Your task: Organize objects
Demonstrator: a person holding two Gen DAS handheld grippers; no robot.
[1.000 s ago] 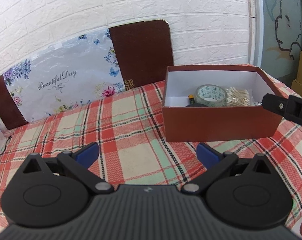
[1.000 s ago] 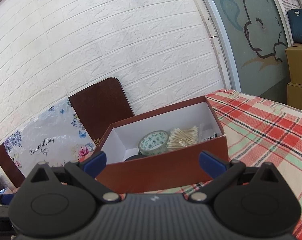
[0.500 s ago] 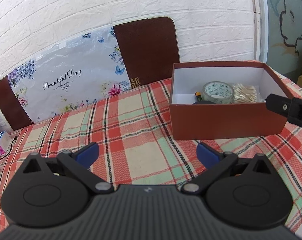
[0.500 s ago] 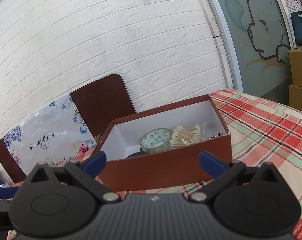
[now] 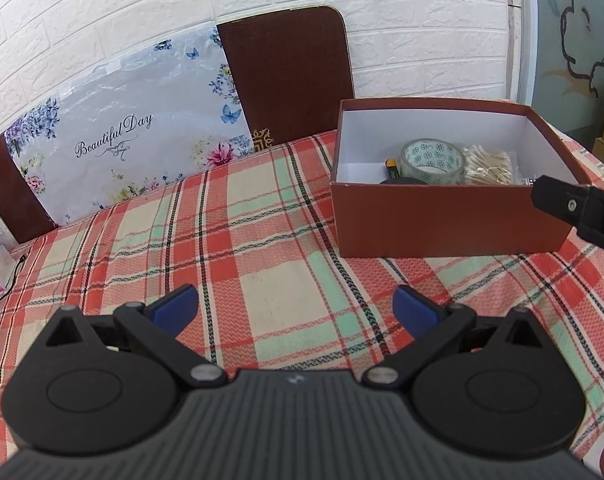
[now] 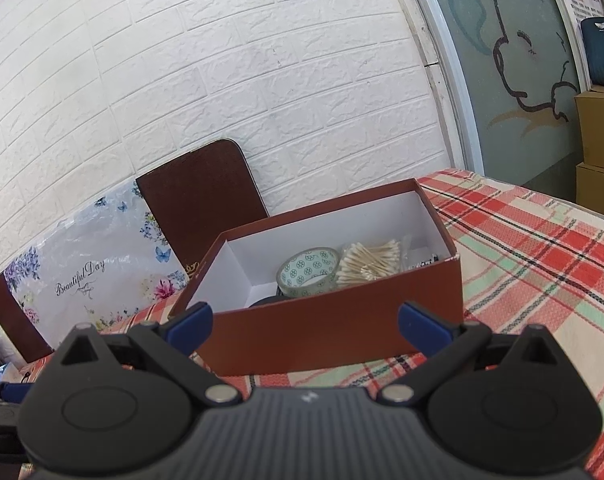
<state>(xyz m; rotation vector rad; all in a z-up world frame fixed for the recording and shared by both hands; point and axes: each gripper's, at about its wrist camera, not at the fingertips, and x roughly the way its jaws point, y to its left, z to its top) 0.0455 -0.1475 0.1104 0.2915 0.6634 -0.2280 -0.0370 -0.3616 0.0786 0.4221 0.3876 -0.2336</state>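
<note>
Box: the open reddish-brown cardboard box with a white lining [image 5: 450, 220] stands on the counter covered in a red, green and cream plaid cloth [image 5: 261, 248], toward its right rear, near the white brick wall.
Contents: a roll of clear tape printed with green flowers [image 6: 308, 270] lies just beside a clear packet of wooden cotton swabs [image 6: 370, 264]; a black round item and a small yellow-and-black piece sit low in front of the roll, too hidden to name.
Left gripper: the left gripper [image 5: 295, 306] is released, blue pads wide apart and nothing between them, hanging over bare cloth well short of the box.
Right gripper: the right gripper [image 6: 304, 320] is likewise spread and empty, facing the box's long front wall from close by.
Progress: the small things look already gathered in the box and no loose item shows on the cloth, so the sorting seems near its end.
Step in hand: most likely a final check or closing up; no lid can be seen for certain.
How to do it well: if the box must be shifted, take it by both short ends at once, low on the walls, since thin card bends under a one-sided pinch.
Watch for: a tilt would send the roll and swabs sliding, so keep it level.
Behind: a floral placard reading "Beautiful Day" [image 5: 117, 136] leans on a dark brown board [image 5: 289, 80].
</note>
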